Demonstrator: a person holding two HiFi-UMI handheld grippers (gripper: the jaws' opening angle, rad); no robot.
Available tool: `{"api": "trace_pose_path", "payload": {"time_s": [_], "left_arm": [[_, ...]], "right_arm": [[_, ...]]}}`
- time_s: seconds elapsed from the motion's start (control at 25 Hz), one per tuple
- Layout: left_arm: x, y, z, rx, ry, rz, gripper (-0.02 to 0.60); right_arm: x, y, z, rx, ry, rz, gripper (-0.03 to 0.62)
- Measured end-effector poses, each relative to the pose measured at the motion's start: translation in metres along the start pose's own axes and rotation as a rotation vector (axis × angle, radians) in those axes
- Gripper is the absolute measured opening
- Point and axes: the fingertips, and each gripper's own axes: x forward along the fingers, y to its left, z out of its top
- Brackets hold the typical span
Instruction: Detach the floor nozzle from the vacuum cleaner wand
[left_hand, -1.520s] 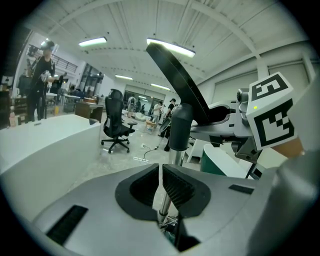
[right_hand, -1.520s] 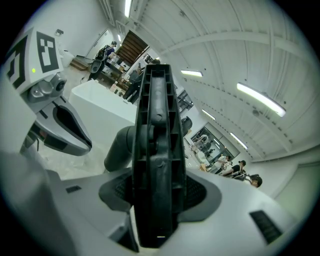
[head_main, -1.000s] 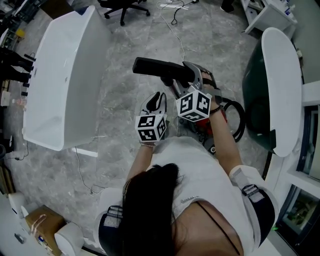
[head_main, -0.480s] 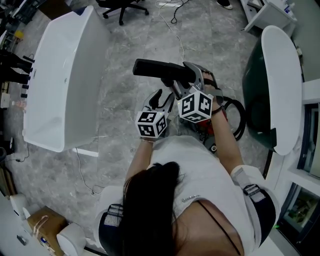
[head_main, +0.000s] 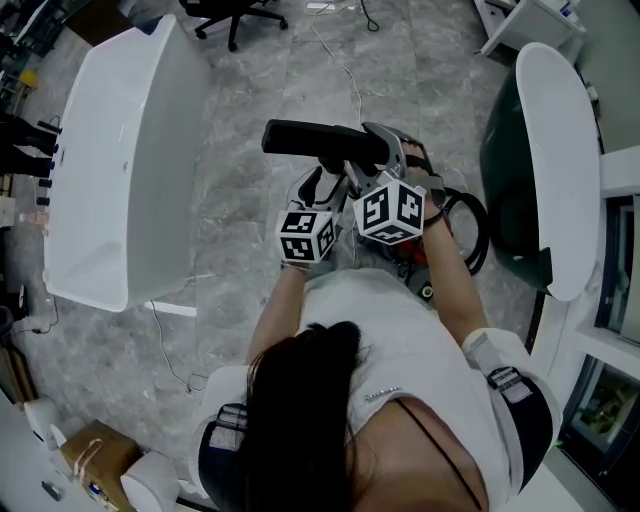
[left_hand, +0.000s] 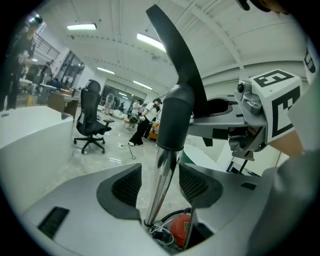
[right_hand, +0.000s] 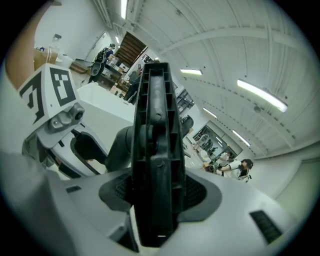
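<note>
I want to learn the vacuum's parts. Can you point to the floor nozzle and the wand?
floor nozzle (right_hand: 155, 150), right gripper view, its ribbed black middle
wand (left_hand: 160, 182), left gripper view, its shiny metal tube

Head view steeply down — gripper views close on shared floor nozzle (right_hand: 152, 150)

A long white tub (head_main: 120, 170) stands on the grey marbled floor (head_main: 230, 260) along its left side, with a black office chair (left_hand: 92, 102) beyond the tub's far end. At the floor's right edge a white oval tabletop (head_main: 555, 170) sits over a dark green base (head_main: 500, 175). A cardboard box (head_main: 95, 450) and a white roll (head_main: 150, 480) lie near the bottom-left corner.
</note>
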Motion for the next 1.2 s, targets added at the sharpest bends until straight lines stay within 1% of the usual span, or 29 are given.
{"api": "trace_pose_path", "payload": {"time_s": [0.32,0.52,0.76,0.88,1.0,1.08,1.12,1.2], "left_arm": [[0.014,-0.010,-0.005,0.024,0.024,-0.021,0.219],[0.019,-0.004,0.001,-0.004,-0.017,-0.024,0.219],[0.026,-0.006,0.000,0.013,-0.019,-0.020,0.219],[0.028,-0.006,-0.003,0.036,-0.012,-0.023,0.219],[0.026,-0.005,0.001,0.052,-0.030,-0.013,0.218],[0.027,-0.006,0.004,0.061,-0.039,-0.013,0.203],[0.028,-0.007,0.005,0.066,-0.041,-0.014,0.172],[0.029,-0.008,0.005,0.076,-0.041,-0.012,0.160]], "right_arm": [[-0.004,0.001,-0.002,0.001,0.001,-0.003,0.224],[-0.003,0.003,0.002,0.000,0.006,-0.001,0.224],[-0.004,0.002,-0.001,0.000,0.015,0.003,0.224],[-0.002,0.002,0.000,-0.002,0.017,0.006,0.224],[-0.002,0.003,0.002,-0.004,0.021,0.011,0.224],[-0.002,0.003,0.002,-0.003,0.022,0.013,0.224],[-0.002,0.003,0.002,-0.003,0.022,0.013,0.224],[-0.002,0.003,0.000,-0.004,0.022,0.014,0.224]]}}
